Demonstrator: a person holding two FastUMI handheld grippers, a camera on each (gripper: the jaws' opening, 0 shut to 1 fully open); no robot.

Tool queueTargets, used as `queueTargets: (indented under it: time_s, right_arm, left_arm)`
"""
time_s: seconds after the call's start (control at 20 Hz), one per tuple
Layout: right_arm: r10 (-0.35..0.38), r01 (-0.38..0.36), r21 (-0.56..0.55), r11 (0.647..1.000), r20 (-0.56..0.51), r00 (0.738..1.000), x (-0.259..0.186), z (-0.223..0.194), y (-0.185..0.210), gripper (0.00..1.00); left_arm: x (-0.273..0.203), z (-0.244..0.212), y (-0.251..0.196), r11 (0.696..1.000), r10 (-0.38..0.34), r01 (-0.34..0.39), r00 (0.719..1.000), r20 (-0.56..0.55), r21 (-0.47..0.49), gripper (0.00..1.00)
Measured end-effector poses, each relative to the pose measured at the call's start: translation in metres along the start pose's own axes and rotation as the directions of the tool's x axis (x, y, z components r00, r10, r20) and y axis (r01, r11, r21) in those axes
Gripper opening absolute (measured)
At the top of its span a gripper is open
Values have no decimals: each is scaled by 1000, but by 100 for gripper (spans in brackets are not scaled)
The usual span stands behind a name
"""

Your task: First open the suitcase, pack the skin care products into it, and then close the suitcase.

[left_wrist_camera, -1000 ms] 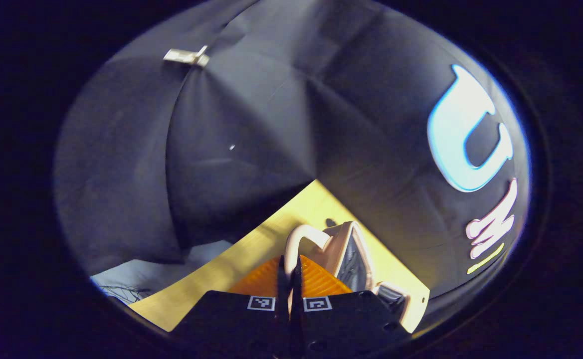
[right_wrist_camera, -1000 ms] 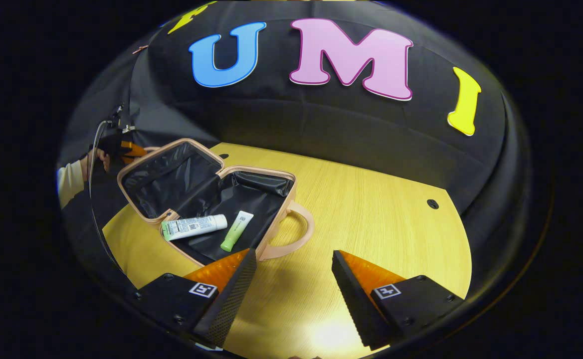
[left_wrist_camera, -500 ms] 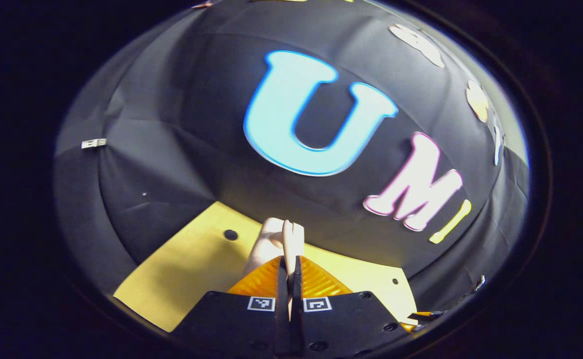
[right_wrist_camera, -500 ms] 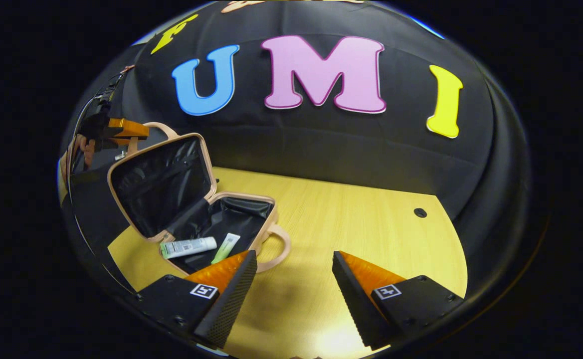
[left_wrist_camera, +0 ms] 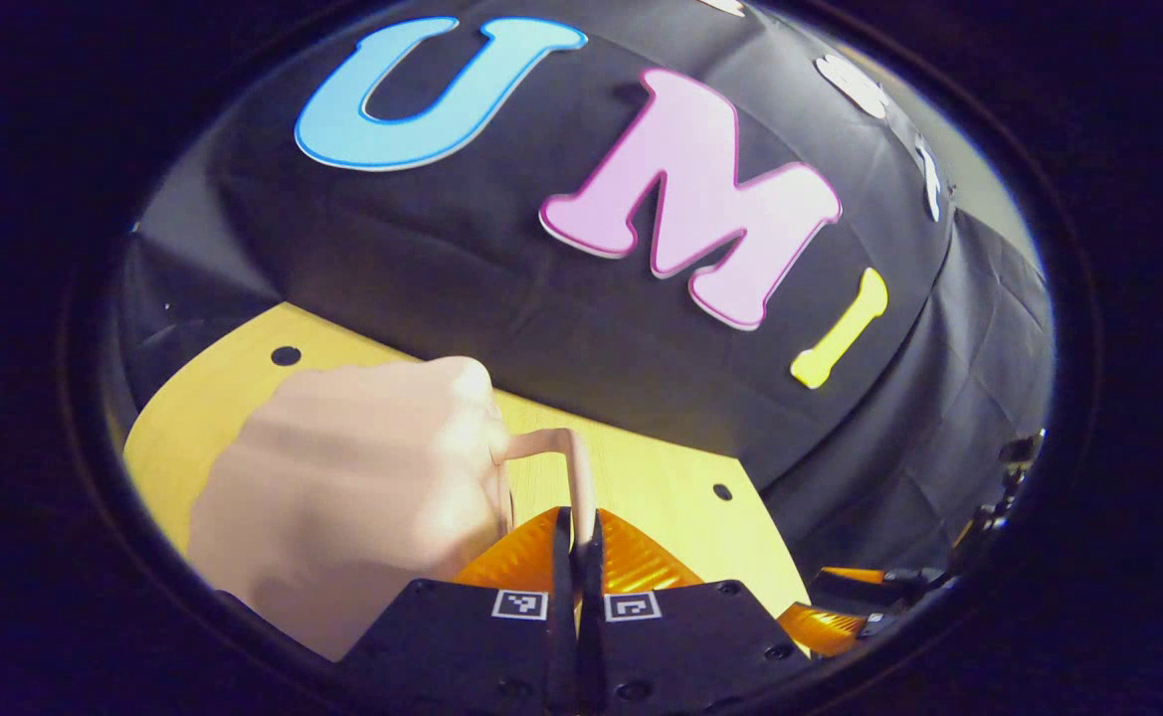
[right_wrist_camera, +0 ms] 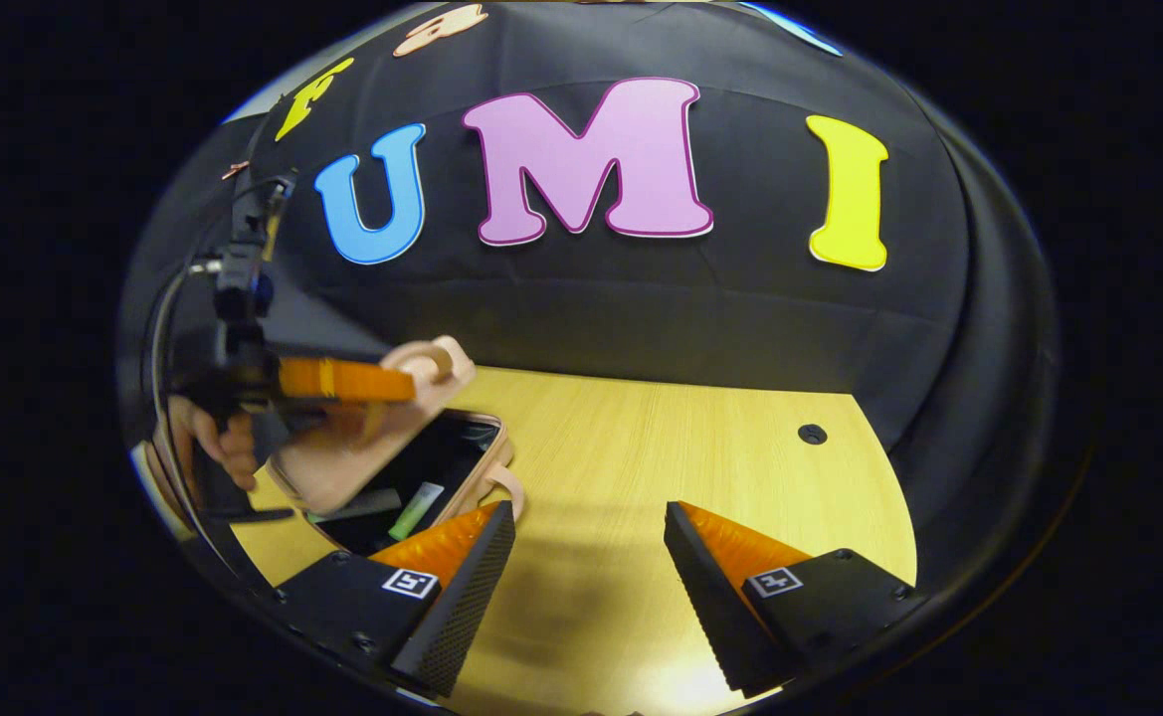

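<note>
Suitcase lid [right_wrist_camera: 342, 467] is tilting half-shut over the base near the tabletop's [right_wrist_camera: 690, 467] left edge, its handle [left_wrist_camera: 566, 467] clamped in the left gripper's [left_wrist_camera: 575, 542] jaws, while the right gripper [right_wrist_camera: 586, 577] is hovering released, just right of the case.

The pink suitcase [right_wrist_camera: 362, 452] lies on the bench [right_wrist_camera: 700, 477], its lid [left_wrist_camera: 342, 497] tilted halfway down over the black-lined base. Inside the base lie a white tube [right_wrist_camera: 352, 505] and a green tube [right_wrist_camera: 416, 509], side by side.

wooden table [right_wrist_camera: 700, 467], pink suitcase [right_wrist_camera: 442, 467] on it
</note>
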State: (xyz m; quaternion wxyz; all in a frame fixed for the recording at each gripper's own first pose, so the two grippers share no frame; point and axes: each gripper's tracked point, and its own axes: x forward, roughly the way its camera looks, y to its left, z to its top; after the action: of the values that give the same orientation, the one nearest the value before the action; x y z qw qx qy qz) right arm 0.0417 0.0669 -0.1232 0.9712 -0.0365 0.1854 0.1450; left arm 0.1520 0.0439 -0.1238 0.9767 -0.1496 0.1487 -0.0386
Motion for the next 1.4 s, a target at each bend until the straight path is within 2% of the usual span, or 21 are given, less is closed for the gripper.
queueTargets:
  time_s: [0.15, 0.3, 0.4, 0.45, 0.5, 0.55, 0.6, 0.65, 0.7, 0.8, 0.9, 1.05, 1.15, 1.25, 1.35, 1.4]
  right_arm:
    - [8, -8, 4, 1000, 8, 1000, -2, -1, -14, 96]
    - [-5, 5, 16, 1000, 20, 1000, -7, -1, -27, 96]
    - [-22, 20, 37, 999, 35, 999, -12, 2, -32, 96]
    - [-33, 31, 43, 999, 42, 999, -16, 5, -34, 96]
    - [-45, 42, 46, 998, 49, 998, -19, 7, -37, 96]
    - [-56, 53, 49, 997, 57, 997, -23, 10, -38, 96]
    - [-67, 63, 54, 997, 67, 996, -30, 13, -39, 96]
    - [-75, 71, 60, 996, 79, 994, -36, 18, -38, 96]
    - [-85, 79, 65, 995, 92, 992, -44, 22, -36, 96]
    - [-103, 95, 70, 993, 122, 987, -63, 35, -29, 96]
    - [-116, 104, 74, 992, 174, 978, -82, 51, -19, 96]
    - [-127, 110, 81, 991, 241, 962, -113, 71, 5, 97]
    - [-128, 105, 96, 990, 285, 950, -133, 81, 22, 97]
    - [-122, 92, 105, 990, 335, 934, -152, 90, 41, 97]
    - [-88, 61, 80, 995, 402, 911, -167, 95, 62, 97]
    - [-65, 45, 57, 997, 424, 903, -172, 95, 71, 97]
  left_arm:
    - [37, -59, 0, 980, 96, -74, 989, -113, 184, 6]
    - [40, -67, -7, 951, 137, -107, 987, -84, 290, 8]
    - [43, -72, -15, 965, 104, -79, 990, -92, 248, 26]
    - [39, -71, -22, 977, 79, -59, 993, -91, 207, 38]
    - [31, -67, -28, 984, 53, -39, 996, -76, 172, 40]
    - [22, -63, -30, 986, 41, -32, 998, -52, 162, 59]
    - [9, -57, -29, 984, 48, -43, 999, -24, 173, 67]
    - [-9, -49, -27, 979, 71, -71, 997, 7, 190, 84]
    - [-26, -38, -27, 975, 83, -89, 996, 39, 203, 95]
    - [-66, -18, -36, 971, 94, -119, 988, 125, 205, 96]
    - [-113, 9, -46, 970, 90, -138, 968, 236, 198, 96]
    - [-183, 50, -57, 966, 103, -187, 912, 396, 179, 96]
    - [-232, 63, -63, 968, 103, -195, 882, 459, 158, 96]
    - [-272, 72, -56, 961, 124, -235, 838, 531, 146, 96]
    - [-303, 71, -53, 955, 139, -266, 791, 596, 132, 96]
    - [-314, 66, -54, 956, 132, -264, 778, 615, 128, 96]
